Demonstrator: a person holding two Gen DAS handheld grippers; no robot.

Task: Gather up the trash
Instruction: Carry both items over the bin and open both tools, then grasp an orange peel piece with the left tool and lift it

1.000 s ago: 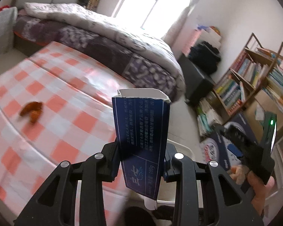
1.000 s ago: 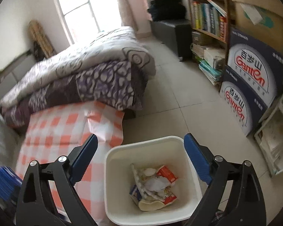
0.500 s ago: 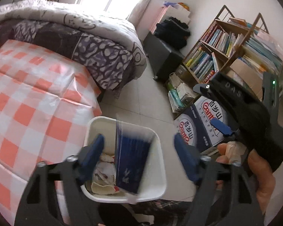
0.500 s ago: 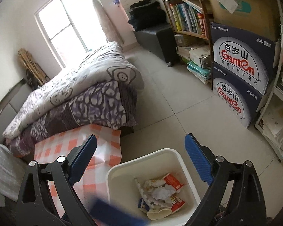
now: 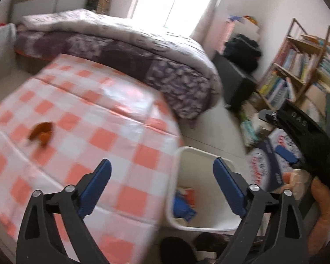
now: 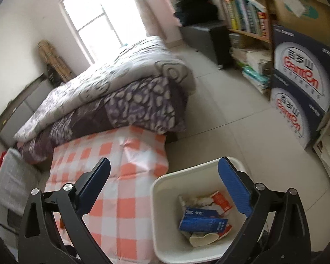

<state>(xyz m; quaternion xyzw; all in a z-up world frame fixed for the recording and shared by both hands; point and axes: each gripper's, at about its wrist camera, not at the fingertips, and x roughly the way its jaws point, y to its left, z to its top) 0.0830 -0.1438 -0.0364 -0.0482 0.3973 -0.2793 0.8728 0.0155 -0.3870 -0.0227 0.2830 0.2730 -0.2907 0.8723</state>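
Blue carton (image 6: 203, 221) lies in the white bin (image 6: 156, 198) on top of crumpled paper and wrappers. Left gripper (image 5: 161, 184) has just been opening; jaws now wide apart, nothing between them. Right gripper (image 6: 164, 183) also spread wide and empty, over the bin's near edge. One brown scrap (image 5: 40, 132) remains on the checked tablecloth (image 5: 103, 132). Risk, as I judge it: scrap looks thin and flat, so the pads could slide over it or pinch the loose cloth and drag it.

The left gripper (image 5: 161, 179) has just been opening, now empty; the blue carton (image 6: 202, 221) lies in the bin (image 6: 165, 184).
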